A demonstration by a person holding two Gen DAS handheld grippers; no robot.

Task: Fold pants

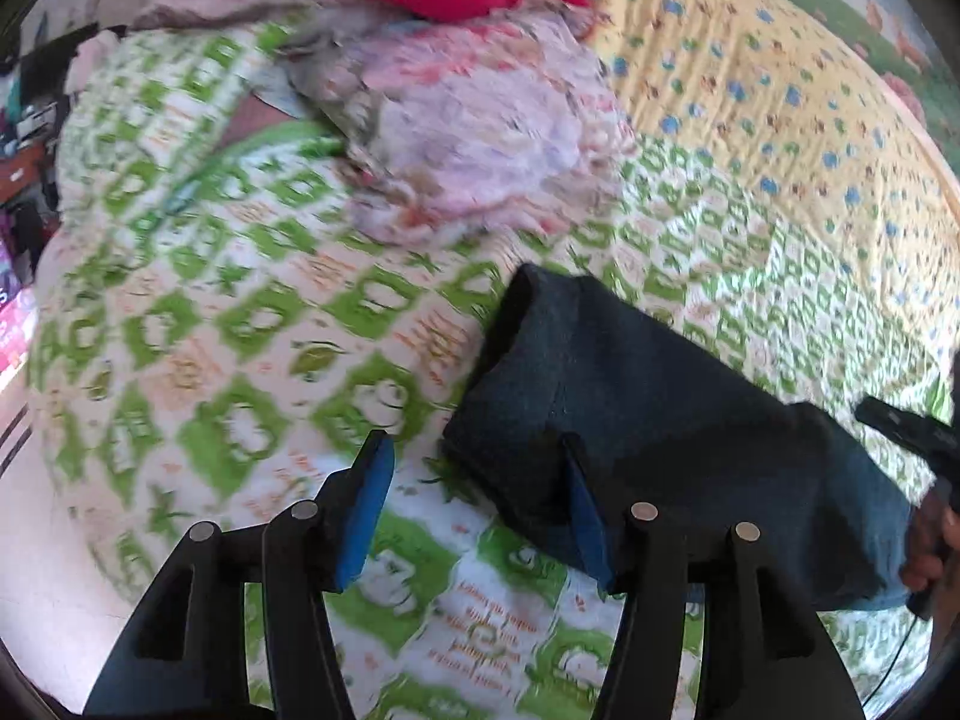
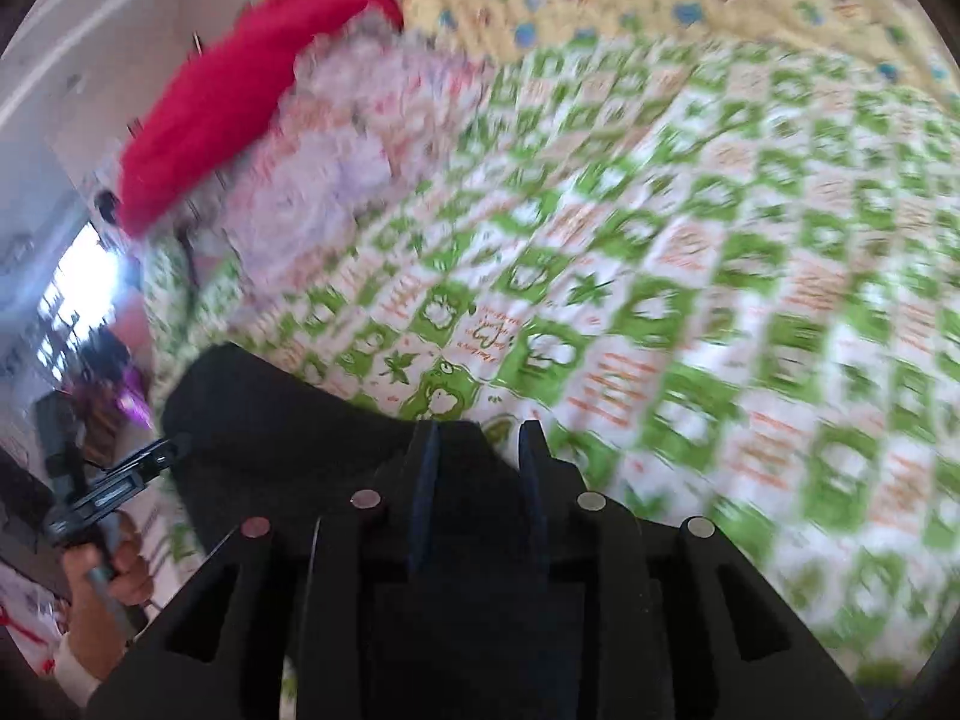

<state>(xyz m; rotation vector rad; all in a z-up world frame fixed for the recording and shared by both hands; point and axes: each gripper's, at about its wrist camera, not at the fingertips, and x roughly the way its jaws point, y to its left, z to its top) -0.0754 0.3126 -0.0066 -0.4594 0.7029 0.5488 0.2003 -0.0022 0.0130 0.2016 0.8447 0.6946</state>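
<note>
Left wrist view: the left gripper (image 1: 477, 468) stands open, empty, its right finger at the edge of the dark blue pants (image 1: 630, 408), folded small on the green-patterned bedsheet (image 1: 240, 312). The right gripper (image 2: 480, 438), jaws narrowly parted, holds nothing. The cloth looks soft, light, floppy; best pinched at a folded edge.

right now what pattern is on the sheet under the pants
Green-and-white checks with orange lettering on the sheet, clearest in the left wrist view.
</note>
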